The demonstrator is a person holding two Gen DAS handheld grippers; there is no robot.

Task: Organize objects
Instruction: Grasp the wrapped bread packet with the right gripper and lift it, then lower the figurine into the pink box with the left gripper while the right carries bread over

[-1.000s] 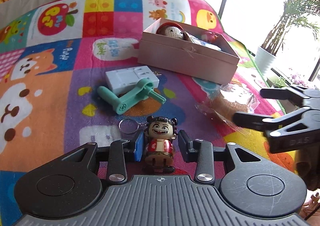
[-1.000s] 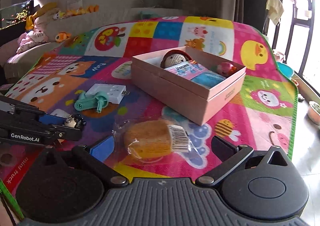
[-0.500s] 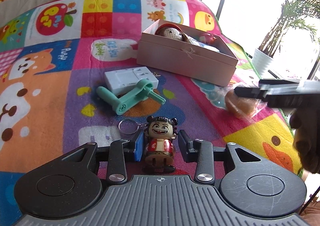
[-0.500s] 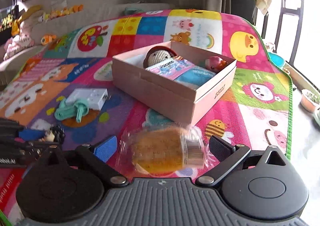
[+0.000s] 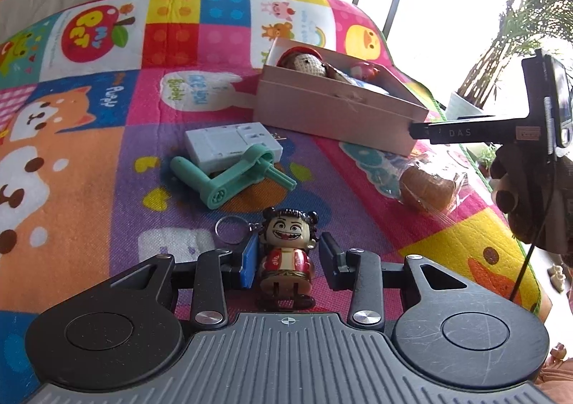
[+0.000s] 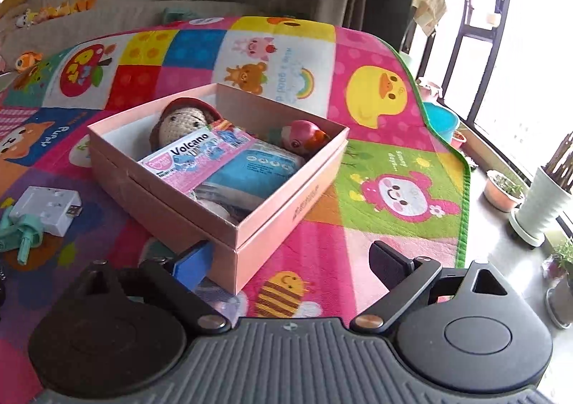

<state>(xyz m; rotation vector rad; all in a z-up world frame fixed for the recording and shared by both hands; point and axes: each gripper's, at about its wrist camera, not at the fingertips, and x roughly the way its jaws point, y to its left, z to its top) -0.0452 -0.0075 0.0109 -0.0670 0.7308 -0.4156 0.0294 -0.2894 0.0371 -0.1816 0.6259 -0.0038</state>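
Observation:
A pink box (image 6: 286, 225) on the play mat holds a crocheted doll (image 6: 181, 121), a Volcano packet (image 6: 200, 160) and a pink bird toy (image 6: 302, 135); it also shows in the left wrist view (image 5: 333, 114). My left gripper (image 5: 286, 257) is open around a small figurine keychain (image 5: 286, 253) standing on the mat, pads a little off its sides. My right gripper (image 6: 290, 260) is open and empty, raised at the box's near corner; it shows from the side in the left view (image 5: 465, 131). A wrapped bun (image 5: 426, 185) lies on the mat under it.
A white adapter (image 5: 229, 142) and a green hand crank (image 5: 232, 178) lie left of the box. The mat's right edge (image 6: 462, 167) drops to a floor with potted plants (image 6: 540, 203) and a blue bowl (image 6: 438, 121).
My right gripper has lifted away from the wrapped bun, left it on the mat, and moved up toward the box's corner. The left gripper and figurine have not moved.

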